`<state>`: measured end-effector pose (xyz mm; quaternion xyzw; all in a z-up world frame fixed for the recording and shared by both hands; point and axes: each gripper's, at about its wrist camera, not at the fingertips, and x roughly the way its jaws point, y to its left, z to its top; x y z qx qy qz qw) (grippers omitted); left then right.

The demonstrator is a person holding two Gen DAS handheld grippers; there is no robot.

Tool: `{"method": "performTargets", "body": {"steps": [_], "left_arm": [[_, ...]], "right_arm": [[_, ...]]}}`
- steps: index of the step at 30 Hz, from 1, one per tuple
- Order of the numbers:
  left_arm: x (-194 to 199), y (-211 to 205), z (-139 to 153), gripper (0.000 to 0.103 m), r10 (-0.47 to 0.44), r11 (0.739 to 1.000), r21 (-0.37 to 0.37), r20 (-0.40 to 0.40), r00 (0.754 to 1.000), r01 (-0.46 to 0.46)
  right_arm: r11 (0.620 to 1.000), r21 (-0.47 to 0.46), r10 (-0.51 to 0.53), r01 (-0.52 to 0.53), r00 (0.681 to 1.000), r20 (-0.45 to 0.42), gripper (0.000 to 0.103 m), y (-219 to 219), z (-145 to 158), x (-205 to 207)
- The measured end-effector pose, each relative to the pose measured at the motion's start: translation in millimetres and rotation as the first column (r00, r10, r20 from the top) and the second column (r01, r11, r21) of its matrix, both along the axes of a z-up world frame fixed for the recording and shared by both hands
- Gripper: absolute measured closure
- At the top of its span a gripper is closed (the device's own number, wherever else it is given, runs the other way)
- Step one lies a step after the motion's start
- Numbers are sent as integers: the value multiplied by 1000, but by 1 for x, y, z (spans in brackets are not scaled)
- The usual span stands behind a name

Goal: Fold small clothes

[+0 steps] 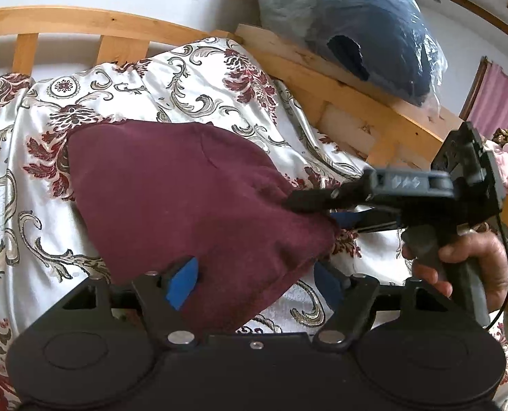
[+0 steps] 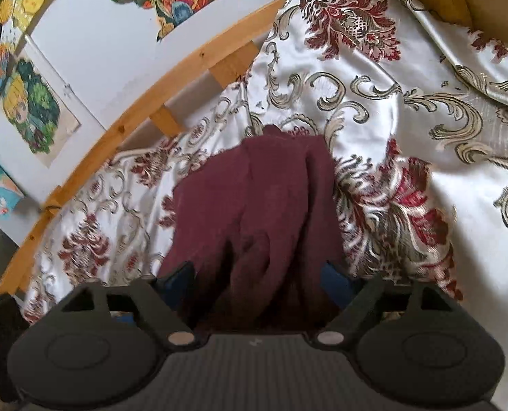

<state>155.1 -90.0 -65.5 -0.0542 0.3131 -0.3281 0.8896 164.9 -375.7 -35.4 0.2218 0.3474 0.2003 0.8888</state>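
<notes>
Nearest in the left wrist view: left gripper [image 1: 254, 281], black frame with blue pads [image 1: 182, 282], jaws spread wide, a corner of the garment lying loose between them, neither pad seen pressing on it. Nearest in the right wrist view: right gripper [image 2: 259, 279], same black build, jaws likewise parted, bunched cloth filling the gap; pads largely hidden by the folds, contact not clear, reading as released. Same right gripper seen from the side in the left wrist view [image 1: 317, 210], fingers reaching to the garment's right edge, handle clasped by a hand [image 1: 466, 267] with a thin black cable trailing beside it. Next out: small maroon garment [image 1: 192, 205], soft knit or fleece, matte, plain, no print visible; in the left wrist view spread as a broad, roughly triangular flat shape with one faint seam line near the top; in the right wrist view [image 2: 260, 212] gathered into long lengthwise ridges, dark creases between them. Lying on a glossy white bedspread [image 1: 123, 85] with dark red floral clusters and grey-gold scrolls, rumpled. Beyond: pale wooden bed rail [image 1: 82, 24] with upright slats, running along a white wall. On the rail's far right, a bundle of blue fabric in clear plastic [image 1: 373, 34]. Farthest: colourful cartoon pictures [image 2: 31, 109] stuck to the wall, pink curtain [image 1: 500, 99] at the right edge.
</notes>
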Motion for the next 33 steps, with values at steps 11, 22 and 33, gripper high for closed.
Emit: {"method": "performTargets", "body": {"steps": [11,22,33], "left_arm": [[4,34,18,25,181,973,-146,7,983,-178],[22,41,-5,20,218,971,-68,-158,963,-231],[29,39,-25,21,205,974,-48,-238,949,-223]], "right_arm": [[995,-95,-24,27,999,32,75,3,-17,-20],[993,-113,-36,40,999,34,76,3,-22,-24],[978,-208,29,-12,997,78,51,9,8,-14]]}}
